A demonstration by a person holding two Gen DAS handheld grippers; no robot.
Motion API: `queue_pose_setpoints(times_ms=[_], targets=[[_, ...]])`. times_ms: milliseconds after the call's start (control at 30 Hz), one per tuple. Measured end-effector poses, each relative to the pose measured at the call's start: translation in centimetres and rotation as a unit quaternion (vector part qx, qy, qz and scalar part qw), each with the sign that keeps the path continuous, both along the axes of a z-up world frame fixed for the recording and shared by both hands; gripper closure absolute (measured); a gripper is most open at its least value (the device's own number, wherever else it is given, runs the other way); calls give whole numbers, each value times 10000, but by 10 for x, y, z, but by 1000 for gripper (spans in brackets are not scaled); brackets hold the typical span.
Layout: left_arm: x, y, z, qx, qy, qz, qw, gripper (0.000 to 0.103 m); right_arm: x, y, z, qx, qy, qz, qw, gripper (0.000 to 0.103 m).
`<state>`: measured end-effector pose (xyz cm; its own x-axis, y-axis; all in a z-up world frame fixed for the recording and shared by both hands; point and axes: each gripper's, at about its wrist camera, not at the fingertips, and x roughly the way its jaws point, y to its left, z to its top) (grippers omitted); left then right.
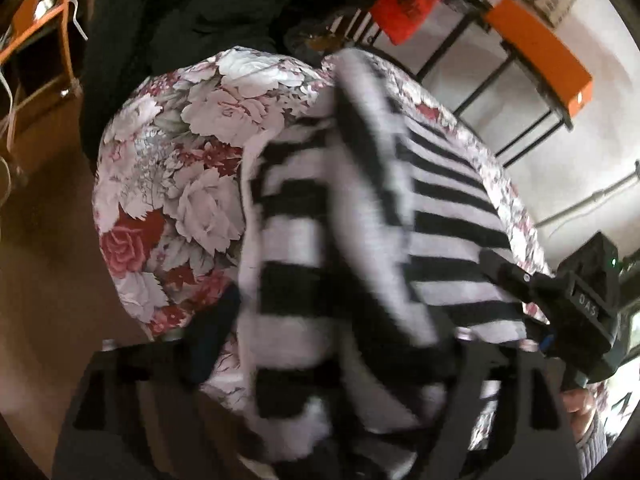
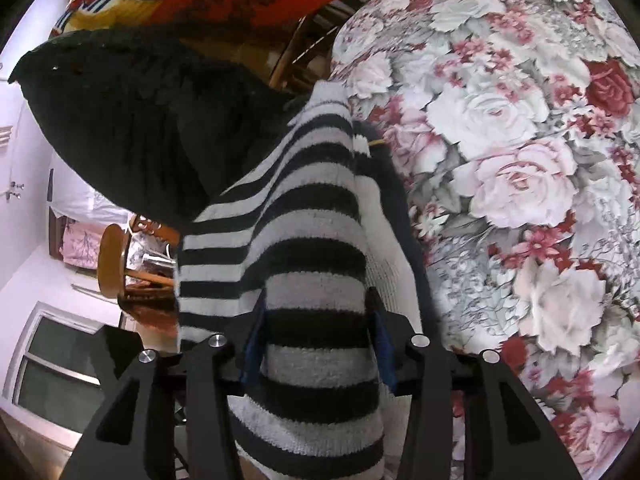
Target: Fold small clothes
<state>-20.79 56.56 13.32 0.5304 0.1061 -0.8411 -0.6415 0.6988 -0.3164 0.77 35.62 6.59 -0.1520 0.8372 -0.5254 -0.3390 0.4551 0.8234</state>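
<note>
Left wrist view: the striped sweater (image 1: 328, 264) hangs blurred over the floral cloth (image 1: 172, 168), bunched across the left gripper (image 1: 320, 364); whether its fingers clamp it I cannot tell; the right gripper (image 1: 516, 280) meets the knit's far edge. Right wrist view: the right gripper (image 2: 318, 344) is clamped on the sweater (image 2: 296, 216) beside the cloth's (image 2: 520, 160) left edge; soft, light, floppy knit, best pinched at hems or shoulders.

The striped sweater (image 2: 316, 280) is fuzzy, matt knit, black and white. At ten o'clock of it a dark garment (image 2: 132, 128) looks coarser, open-stitched wool. The floral cloth (image 2: 520, 160) is smooth printed fabric. The right gripper (image 2: 318, 344) is matt black plastic with shiny metal bolts.
</note>
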Motion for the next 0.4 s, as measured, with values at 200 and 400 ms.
queue_pose_setpoints(times_ms=[200, 400], targets=[[-1, -3, 5, 71, 106, 357, 9993, 8, -10, -11, 27, -428, -538, -88, 9976, 40], [-15, -26, 34, 821, 444, 758, 9927, 8, -42, -54, 71, -519, -1665, -352, 9841, 21]])
